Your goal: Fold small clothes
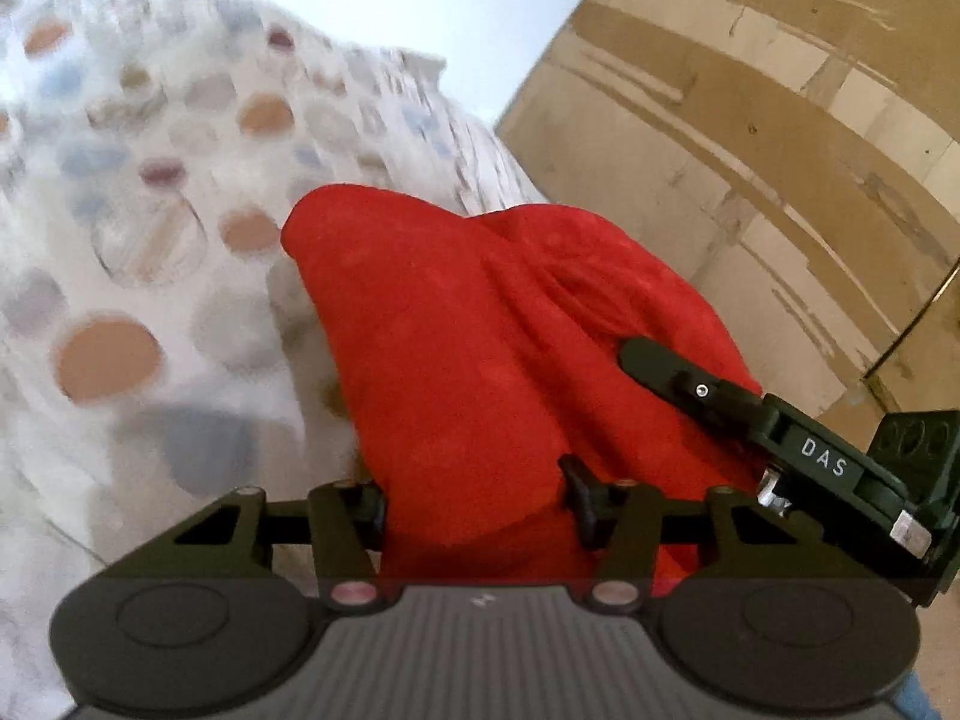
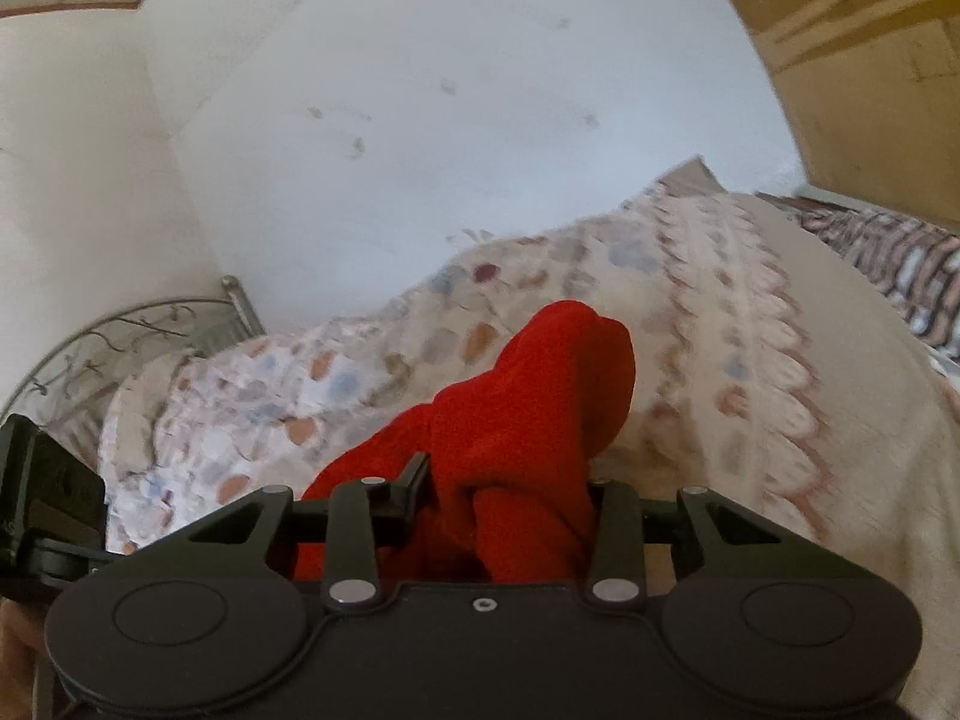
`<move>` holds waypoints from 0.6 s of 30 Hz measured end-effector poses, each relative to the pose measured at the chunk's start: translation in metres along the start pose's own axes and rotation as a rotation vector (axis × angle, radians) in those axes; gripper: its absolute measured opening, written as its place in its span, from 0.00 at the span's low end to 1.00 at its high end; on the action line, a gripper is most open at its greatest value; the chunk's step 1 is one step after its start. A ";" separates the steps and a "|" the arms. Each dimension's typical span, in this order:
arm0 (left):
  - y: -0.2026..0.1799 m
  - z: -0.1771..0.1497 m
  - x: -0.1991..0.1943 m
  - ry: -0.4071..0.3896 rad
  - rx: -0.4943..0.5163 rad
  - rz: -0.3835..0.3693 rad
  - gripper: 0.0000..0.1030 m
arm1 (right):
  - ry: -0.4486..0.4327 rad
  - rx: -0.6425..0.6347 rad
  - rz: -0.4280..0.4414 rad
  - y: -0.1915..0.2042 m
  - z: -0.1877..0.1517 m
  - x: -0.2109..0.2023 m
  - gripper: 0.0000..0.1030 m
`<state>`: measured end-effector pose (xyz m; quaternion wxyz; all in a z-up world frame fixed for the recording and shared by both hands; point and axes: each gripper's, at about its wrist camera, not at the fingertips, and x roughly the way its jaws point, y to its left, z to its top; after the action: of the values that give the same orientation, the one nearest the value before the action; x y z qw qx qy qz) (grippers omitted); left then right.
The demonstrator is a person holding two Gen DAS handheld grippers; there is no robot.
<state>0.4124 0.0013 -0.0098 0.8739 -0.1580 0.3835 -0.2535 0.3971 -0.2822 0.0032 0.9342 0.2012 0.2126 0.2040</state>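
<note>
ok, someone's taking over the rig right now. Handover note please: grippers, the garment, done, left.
Left gripper: shut on the red garment, cloth bunched between its fingers.
Right gripper: shut on the same red garment, a thick wad in its jaws.
Garment: gathered up in both grips above the patterned bedspread, crumpled, not spread flat. In the left wrist view the right gripper's finger lies against the cloth.
Done: garment picked up with both grippers.
Left: lay it flat on the bedspread, then fold. No neat fold shows yet.

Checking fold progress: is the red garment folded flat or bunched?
Bunched: the red garment hangs in loose folds from both grippers above the bedspread.
</note>
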 end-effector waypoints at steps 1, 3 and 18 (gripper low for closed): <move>0.004 0.007 -0.008 -0.013 0.014 0.025 0.55 | -0.007 0.003 0.017 0.006 0.003 0.010 0.38; 0.013 0.020 -0.025 -0.032 0.031 0.079 0.55 | -0.014 0.013 0.054 0.021 0.006 0.033 0.38; 0.119 0.016 -0.043 -0.055 -0.025 0.313 0.63 | 0.183 0.001 0.087 0.070 -0.030 0.182 0.40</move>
<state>0.4377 0.1246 -0.0300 0.9110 -0.1139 0.3823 -0.1049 0.5126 -0.1300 -0.0471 0.9010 0.1912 0.2881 0.2620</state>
